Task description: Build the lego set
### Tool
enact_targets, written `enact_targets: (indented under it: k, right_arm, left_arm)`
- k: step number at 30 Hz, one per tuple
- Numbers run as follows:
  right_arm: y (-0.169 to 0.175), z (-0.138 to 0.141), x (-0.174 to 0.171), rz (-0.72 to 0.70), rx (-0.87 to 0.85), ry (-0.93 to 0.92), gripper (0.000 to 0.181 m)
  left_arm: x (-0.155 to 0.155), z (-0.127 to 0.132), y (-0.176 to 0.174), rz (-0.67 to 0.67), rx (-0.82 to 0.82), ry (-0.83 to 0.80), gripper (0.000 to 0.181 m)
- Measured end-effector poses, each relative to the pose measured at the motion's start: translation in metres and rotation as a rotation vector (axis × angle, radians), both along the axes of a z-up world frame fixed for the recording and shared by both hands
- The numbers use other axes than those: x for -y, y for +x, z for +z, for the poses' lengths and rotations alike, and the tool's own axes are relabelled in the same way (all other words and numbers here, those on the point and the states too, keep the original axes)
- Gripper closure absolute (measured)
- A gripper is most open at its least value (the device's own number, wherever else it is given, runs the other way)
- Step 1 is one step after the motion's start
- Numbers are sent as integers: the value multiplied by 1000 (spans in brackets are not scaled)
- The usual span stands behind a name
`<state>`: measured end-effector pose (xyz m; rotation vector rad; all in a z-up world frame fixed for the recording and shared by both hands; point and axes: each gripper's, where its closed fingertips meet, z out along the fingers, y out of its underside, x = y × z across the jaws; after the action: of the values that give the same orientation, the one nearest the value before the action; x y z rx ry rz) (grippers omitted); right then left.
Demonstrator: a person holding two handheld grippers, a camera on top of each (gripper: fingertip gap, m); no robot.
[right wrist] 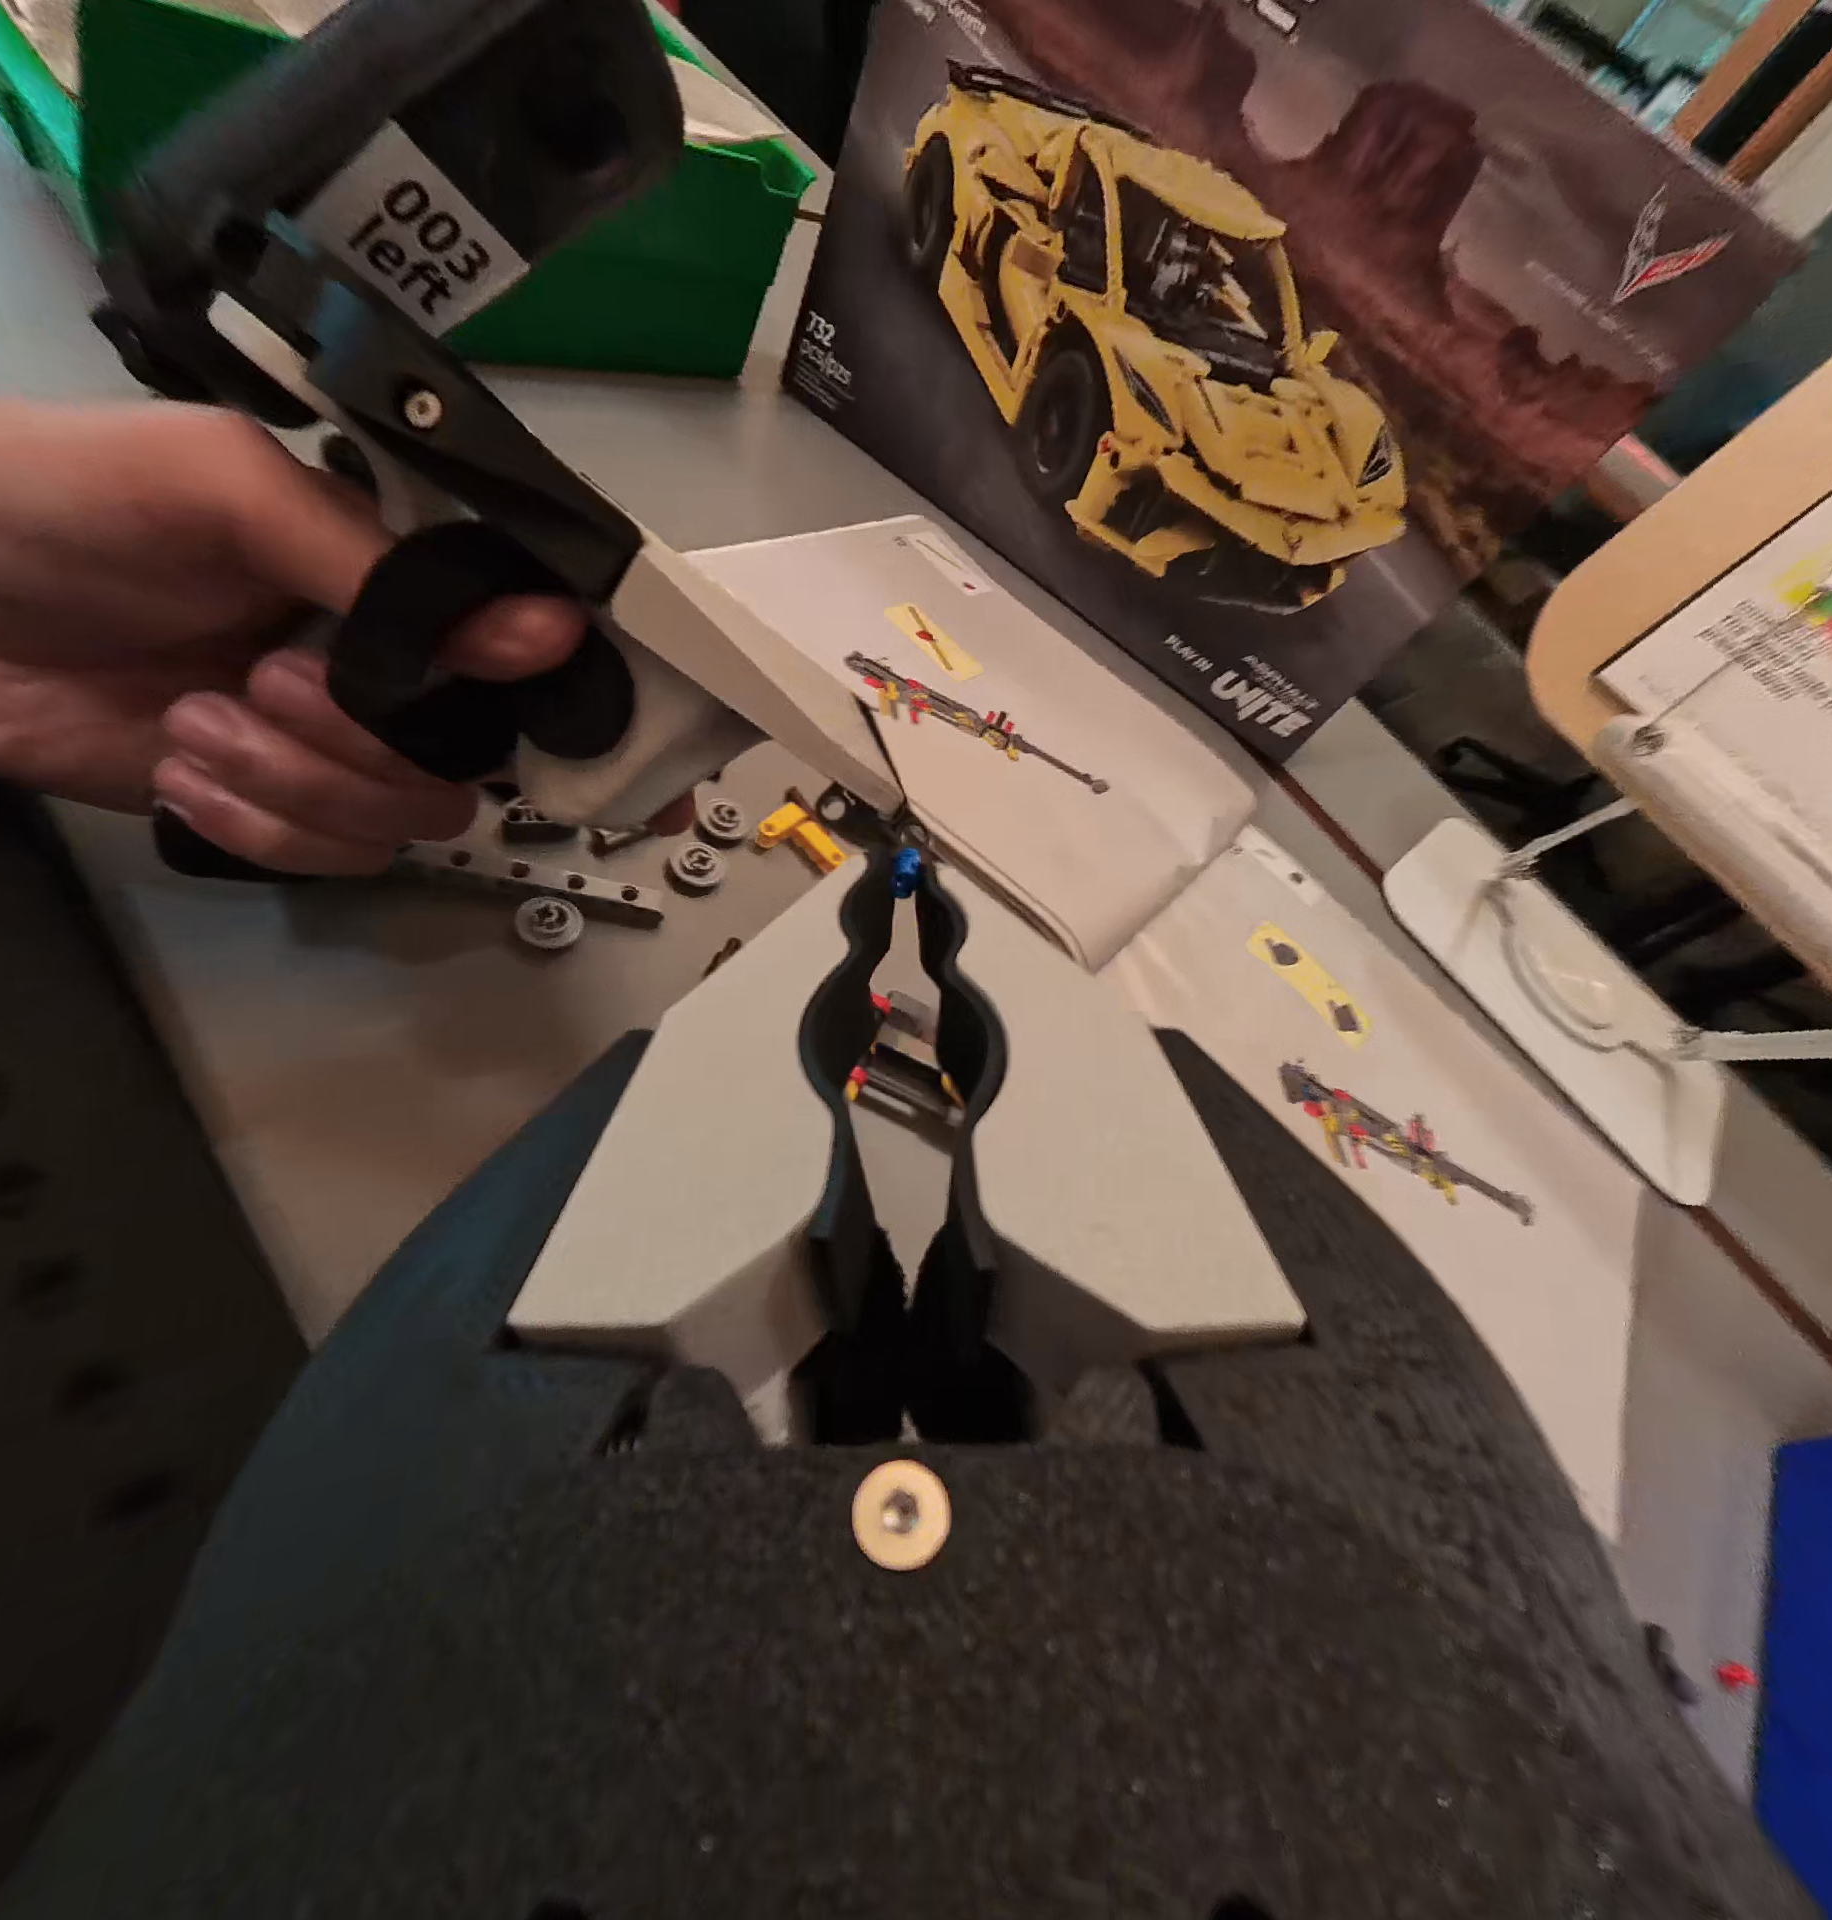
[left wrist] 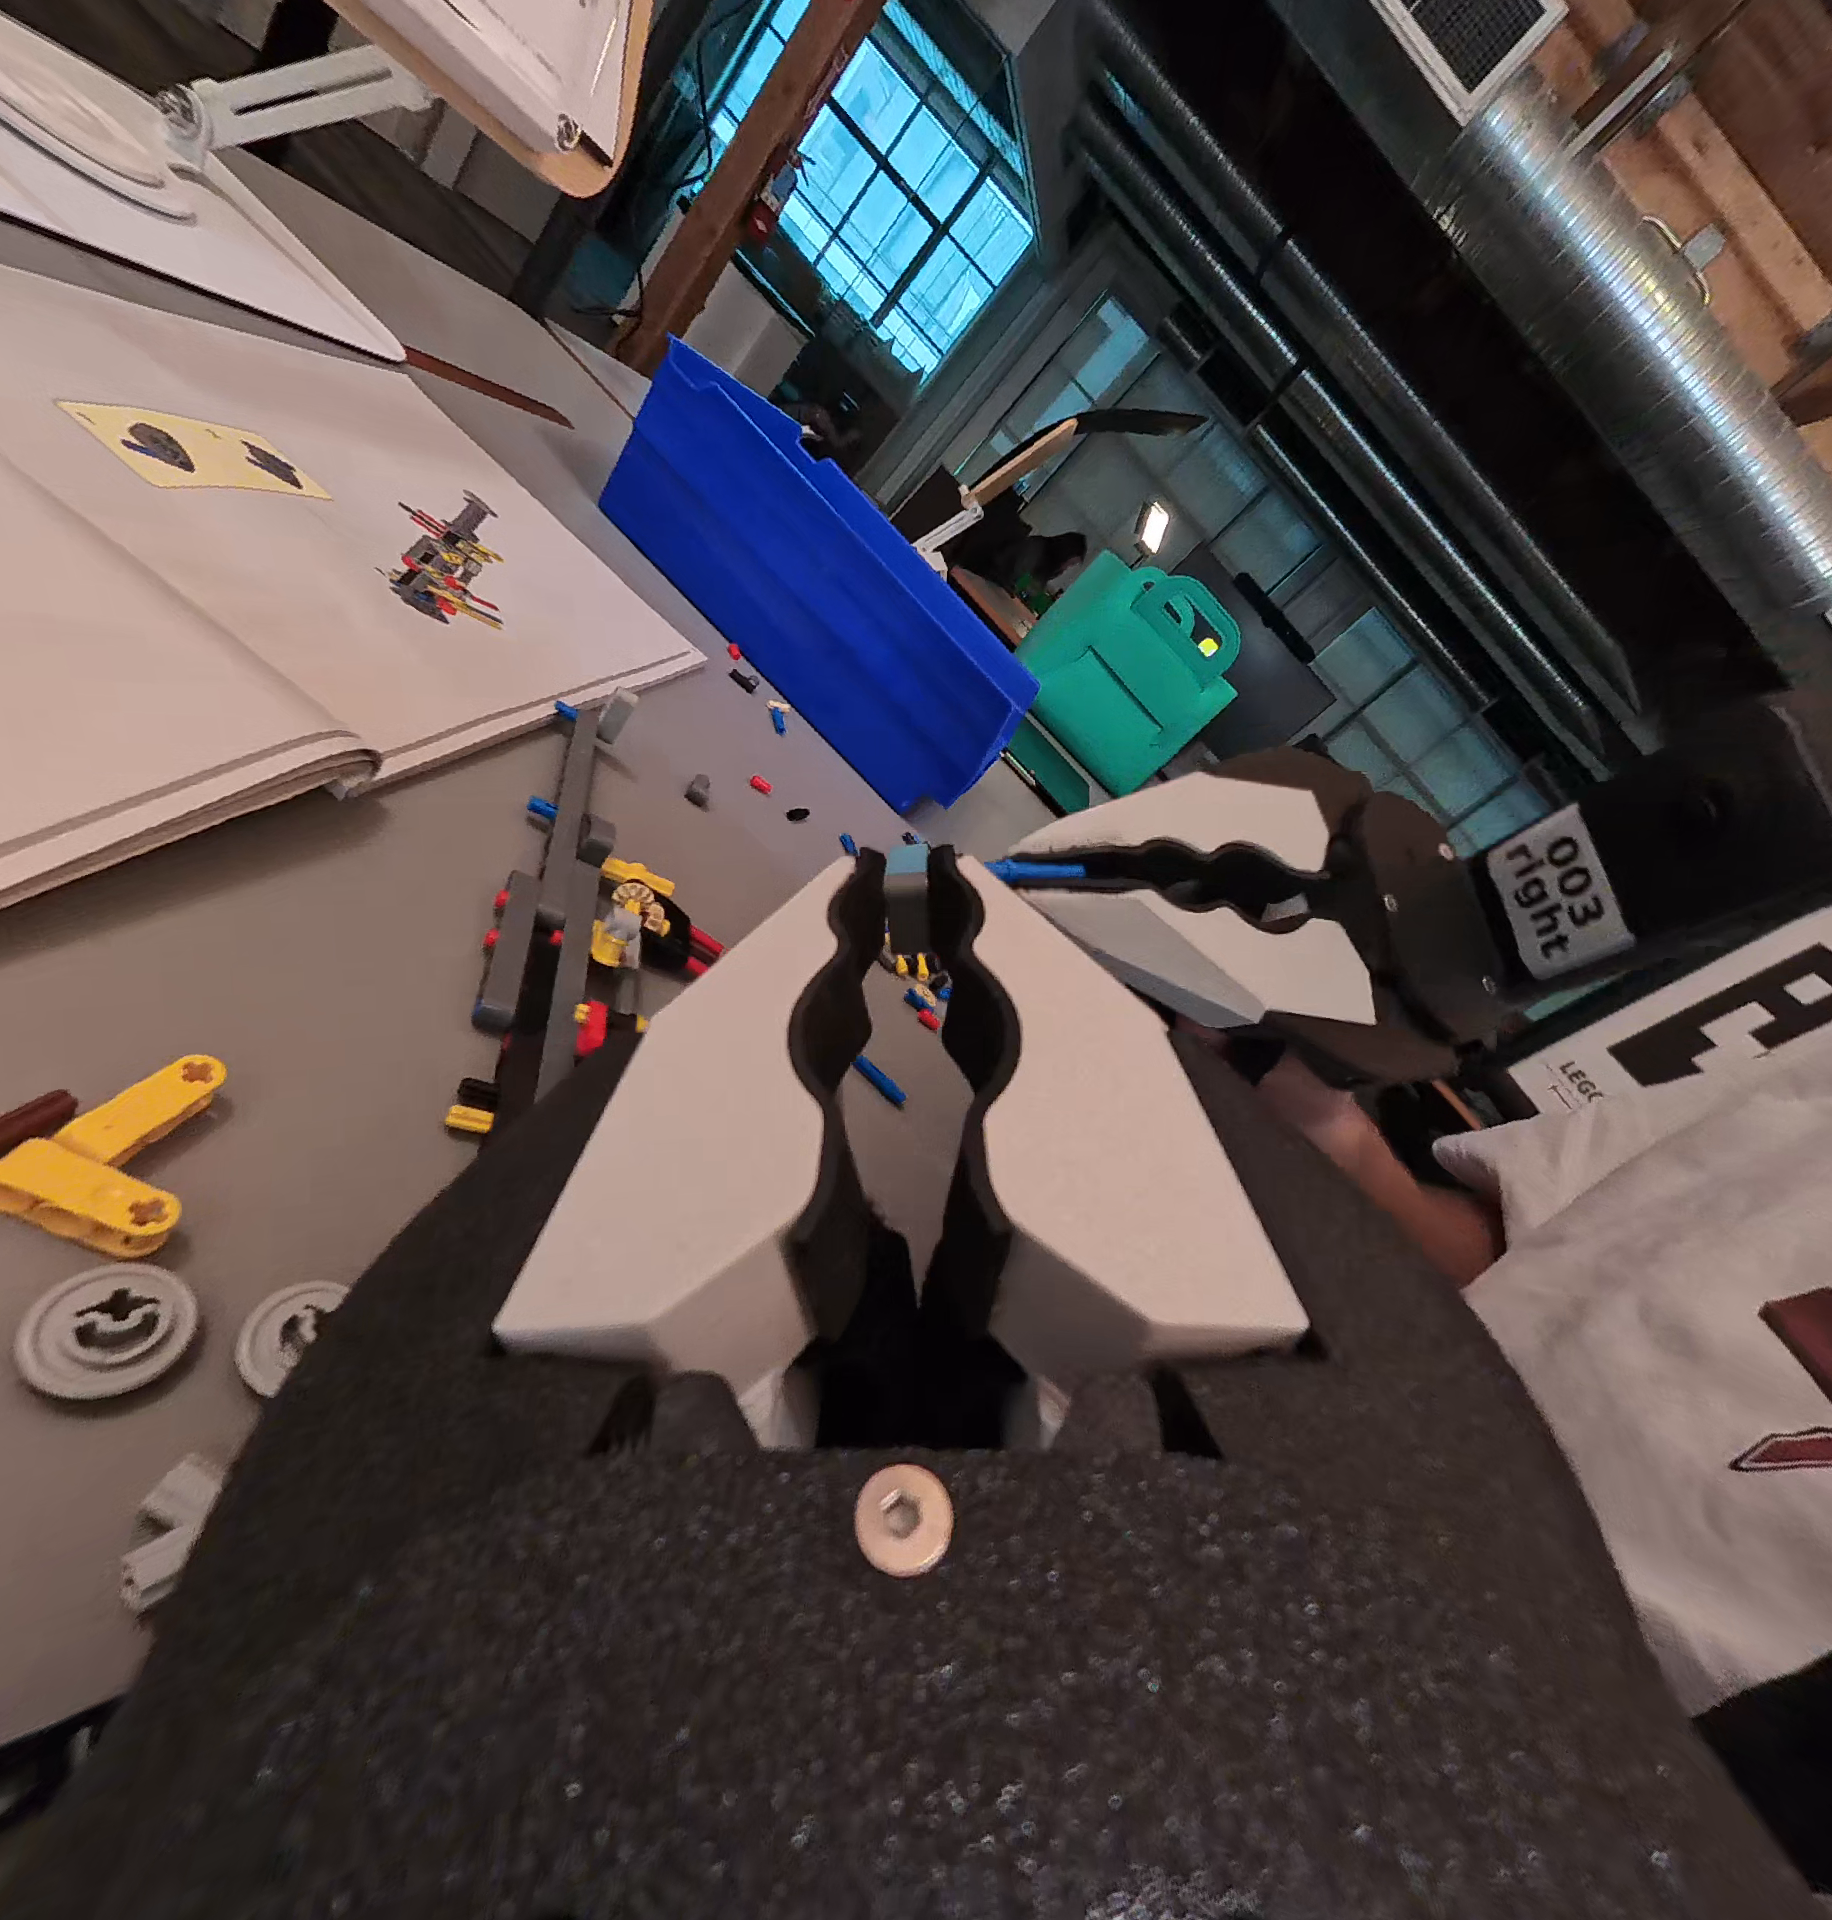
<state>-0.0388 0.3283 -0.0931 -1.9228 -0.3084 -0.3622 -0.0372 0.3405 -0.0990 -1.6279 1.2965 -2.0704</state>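
Claws meet above our grey bench [left wrist: 268, 987]: our left claw [left wrist: 907, 868] is clamped narrow on a small grey Lego block [left wrist: 905, 896] at its tips, and our right claw [right wrist: 904, 873] pinches a slim blue plastic pin [right wrist: 904, 871], whose tip points toward the block in the left wrist view. Below us on the bench lie the long grey half-built Lego beam assembly [left wrist: 564, 883] with red, yellow and black pins, the open white instruction booklet [left wrist: 268, 623], yellow connector pieces [left wrist: 101, 1153], grey round discs [left wrist: 107, 1330] and a blue plastic bin [left wrist: 818, 592].
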Motion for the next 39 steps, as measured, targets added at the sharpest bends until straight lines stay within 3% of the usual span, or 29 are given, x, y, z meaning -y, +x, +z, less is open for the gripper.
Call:
enact_targets:
  k: [14, 19, 24, 26, 29, 34, 39]
  right_arm:
    - [0, -8, 4, 1, 110, -96, 178]
    - [1, -5, 6, -1, 126, -98, 178]
    - [2, -8, 5, -8, 154, -66, 178]
    - [3, -9, 4, -24, 130, -30, 178]
    - [2, -9, 4, -46, 261, 32, 178]
    - [-5, 11, 6, -23, 284, 177, 178]
    - [-1, 5, 4, -39, 272, 103, 178]
  left_arm:
    - [14, -4, -2, -43, -3, 90, 174]
    - [16, 0, -2, -14, 41, 214, 174]
    - [16, 0, -2, 8, 46, 236, 173]
    - [17, 2, -2, 10, 54, 211, 173]
    - [17, 3, -1, -12, 40, 108, 174]
    - [16, 14, -6, -132, 40, -238, 174]
    - [13, 8, -3, -99, 12, -212, 174]
